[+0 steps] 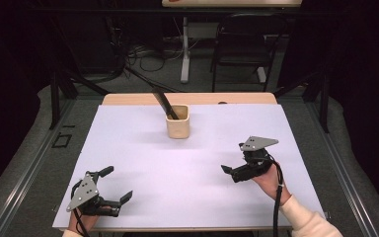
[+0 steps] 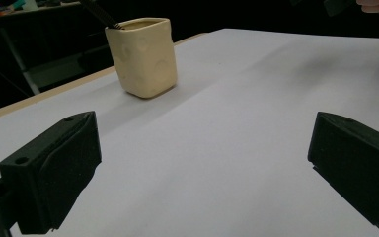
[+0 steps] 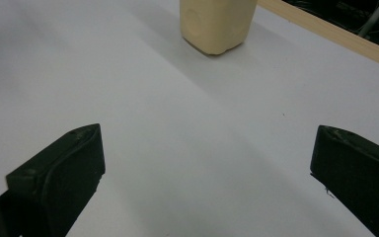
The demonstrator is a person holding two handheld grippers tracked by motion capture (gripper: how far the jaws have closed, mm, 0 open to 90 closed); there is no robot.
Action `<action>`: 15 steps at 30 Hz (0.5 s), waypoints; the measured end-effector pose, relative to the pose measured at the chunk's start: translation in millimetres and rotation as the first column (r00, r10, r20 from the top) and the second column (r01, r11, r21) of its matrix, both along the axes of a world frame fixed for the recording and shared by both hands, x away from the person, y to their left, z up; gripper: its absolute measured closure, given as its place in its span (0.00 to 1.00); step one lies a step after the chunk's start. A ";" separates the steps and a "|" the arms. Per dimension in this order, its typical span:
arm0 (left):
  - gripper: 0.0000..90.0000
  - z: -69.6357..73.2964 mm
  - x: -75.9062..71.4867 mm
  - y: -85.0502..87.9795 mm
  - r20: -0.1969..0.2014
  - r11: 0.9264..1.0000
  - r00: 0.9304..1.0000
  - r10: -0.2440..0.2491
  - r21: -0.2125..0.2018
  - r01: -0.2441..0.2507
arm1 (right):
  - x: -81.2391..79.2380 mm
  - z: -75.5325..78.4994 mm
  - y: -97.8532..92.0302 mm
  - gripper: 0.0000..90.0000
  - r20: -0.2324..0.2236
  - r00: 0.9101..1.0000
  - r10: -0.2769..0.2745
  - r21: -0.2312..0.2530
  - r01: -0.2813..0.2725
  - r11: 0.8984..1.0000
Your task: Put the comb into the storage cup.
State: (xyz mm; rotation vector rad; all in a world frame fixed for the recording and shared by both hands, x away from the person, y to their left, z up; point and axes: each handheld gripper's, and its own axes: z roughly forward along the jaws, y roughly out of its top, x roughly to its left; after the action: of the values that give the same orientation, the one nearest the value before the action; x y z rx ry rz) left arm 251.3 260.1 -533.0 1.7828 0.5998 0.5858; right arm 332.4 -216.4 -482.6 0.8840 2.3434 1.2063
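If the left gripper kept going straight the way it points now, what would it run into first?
Probably nothing soon: the left gripper, jaws open, faces bare white tabletop. The cream cup sits left of that line, though depth is hard to judge.

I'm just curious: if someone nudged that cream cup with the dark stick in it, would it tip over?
The cream cup looks squat and flat-bottomed, so it would probably slide rather than tip. The dark stick leans out past the rim, so it may rattle or shift.

Cream squarish cup: glazed-looking ceramic, smooth with shallow dimples, low sheen. White bench top: matt, smooth, paper-like sheet over a pale wood edge. Left tool and right tool: black matt plastic, pads finely textured; grey flat metal plates on top.
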 end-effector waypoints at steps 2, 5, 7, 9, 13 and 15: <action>0.00 0.1 -0.2 0.1 0.003 1.000 1.000 0.001 -0.001 -0.001 | -4.1 -1.4 -4.2 0.00 0.006 1.000 -0.007 -0.003 0.007 1.000; 0.00 0.1 0.0 0.3 0.001 1.000 1.000 0.001 0.001 -0.001 | -10.1 -4.0 -11.1 0.00 0.006 1.000 -0.020 -0.001 0.020 1.000; 0.00 0.0 -0.1 -0.2 0.002 1.000 1.000 0.000 -0.001 0.000 | -15.3 -6.2 -16.2 0.00 0.010 0.999 -0.030 -0.001 0.030 1.000; 0.00 0.0 0.0 -0.1 0.000 1.000 1.000 0.000 0.000 0.000 | -19.2 -8.0 -20.2 0.00 0.019 0.999 -0.036 -0.002 0.036 0.999; 0.00 -0.1 0.1 -0.4 0.001 1.000 1.000 0.002 -0.001 -0.002 | -27.8 -12.4 -29.3 0.00 0.026 0.998 -0.051 0.001 0.051 0.999; 0.00 -0.2 0.2 -0.5 -0.001 1.000 1.000 0.001 -0.001 -0.001 | -31.4 -14.5 -32.1 0.00 0.029 0.998 -0.058 0.004 0.058 0.998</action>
State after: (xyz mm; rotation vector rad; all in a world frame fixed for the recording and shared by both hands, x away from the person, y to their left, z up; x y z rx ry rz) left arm 251.5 259.6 -533.2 1.7822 0.6012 0.5850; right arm 301.0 -248.5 -497.2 0.9221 2.2779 1.1920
